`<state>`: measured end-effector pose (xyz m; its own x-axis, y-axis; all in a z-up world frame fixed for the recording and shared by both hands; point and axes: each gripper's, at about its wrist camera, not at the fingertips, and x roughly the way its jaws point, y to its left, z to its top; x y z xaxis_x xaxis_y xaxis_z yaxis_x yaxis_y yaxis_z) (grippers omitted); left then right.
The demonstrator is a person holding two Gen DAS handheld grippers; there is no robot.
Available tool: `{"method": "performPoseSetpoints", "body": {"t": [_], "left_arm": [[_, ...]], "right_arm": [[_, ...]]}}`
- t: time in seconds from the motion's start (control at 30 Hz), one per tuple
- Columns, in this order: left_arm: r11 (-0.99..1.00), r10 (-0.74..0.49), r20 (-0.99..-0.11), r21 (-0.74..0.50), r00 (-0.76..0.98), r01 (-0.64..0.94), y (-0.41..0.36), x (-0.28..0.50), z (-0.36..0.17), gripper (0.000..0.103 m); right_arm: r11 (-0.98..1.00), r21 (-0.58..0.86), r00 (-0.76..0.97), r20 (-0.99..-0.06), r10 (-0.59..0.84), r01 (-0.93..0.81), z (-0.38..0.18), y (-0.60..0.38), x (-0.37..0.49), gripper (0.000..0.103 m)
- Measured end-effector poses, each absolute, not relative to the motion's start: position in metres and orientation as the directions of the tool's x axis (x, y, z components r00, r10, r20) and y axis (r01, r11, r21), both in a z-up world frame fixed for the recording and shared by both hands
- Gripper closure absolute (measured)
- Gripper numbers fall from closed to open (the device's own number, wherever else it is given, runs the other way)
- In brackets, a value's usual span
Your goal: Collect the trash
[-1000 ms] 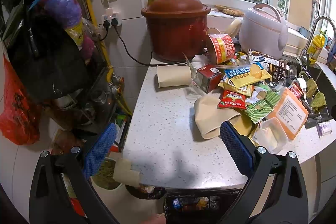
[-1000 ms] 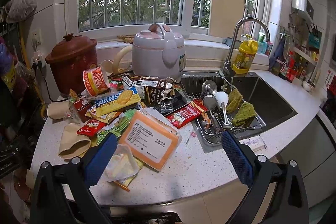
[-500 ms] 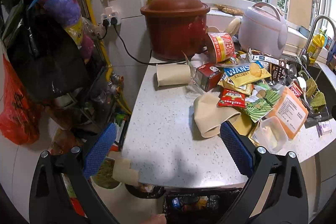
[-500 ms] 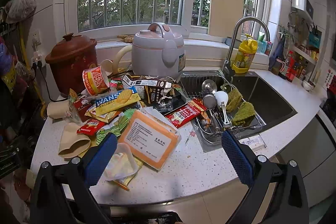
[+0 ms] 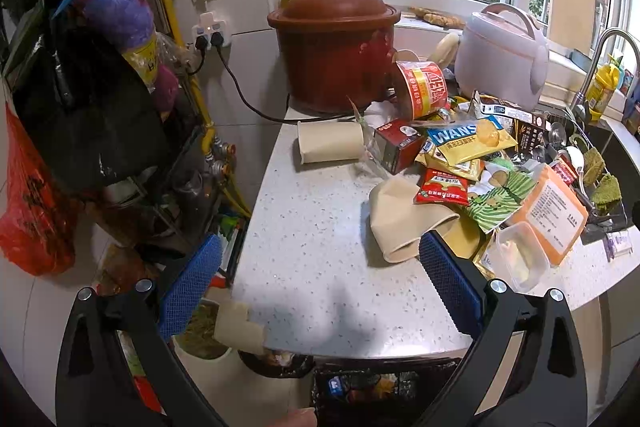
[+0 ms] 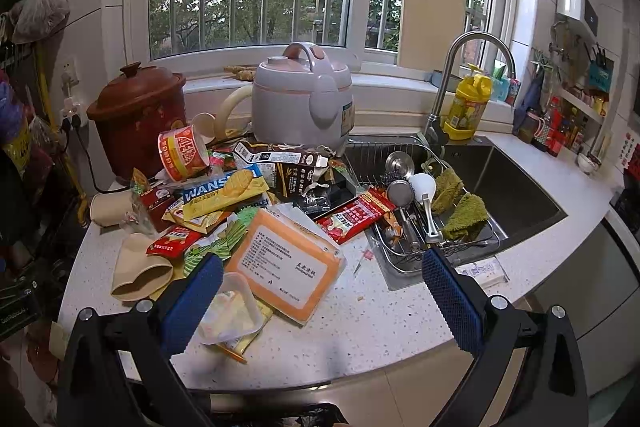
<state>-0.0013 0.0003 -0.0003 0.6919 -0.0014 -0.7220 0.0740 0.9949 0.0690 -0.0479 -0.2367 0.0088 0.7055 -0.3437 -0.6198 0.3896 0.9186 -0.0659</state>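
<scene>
A heap of trash lies on the white speckled counter (image 5: 312, 267): two beige paper cups on their sides (image 5: 330, 141) (image 5: 400, 219), a red noodle cup (image 5: 422, 87), snack wrappers (image 5: 468, 137), an orange pack (image 6: 286, 265) and a clear plastic tub (image 6: 230, 309). My left gripper (image 5: 318, 283) is open and empty, above the counter's near left edge, short of the squashed cup. My right gripper (image 6: 322, 295) is open and empty, above the tub and the orange pack.
A brown crock pot (image 5: 334, 43) and a white rice cooker (image 6: 302, 95) stand behind the heap. A sink (image 6: 492, 183) with a dish rack (image 6: 420, 227) is on the right. A trash bin with a black bag (image 5: 360, 387) sits below the counter's front edge. A cluttered rack (image 5: 92, 99) is at left.
</scene>
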Motion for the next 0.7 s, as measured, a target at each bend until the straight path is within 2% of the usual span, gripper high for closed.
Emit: {"method": "performPoseSetpoints", "body": {"t": [0.7], "left_arm": [[0.995, 0.01, -0.737, 0.076, 0.676, 0.069, 0.0, -0.001, -0.014, 0.007]], "right_arm": [[0.915, -0.06, 0.692, -0.634, -0.344, 0.4, -0.002, -0.247, -0.05, 0.005]]}}
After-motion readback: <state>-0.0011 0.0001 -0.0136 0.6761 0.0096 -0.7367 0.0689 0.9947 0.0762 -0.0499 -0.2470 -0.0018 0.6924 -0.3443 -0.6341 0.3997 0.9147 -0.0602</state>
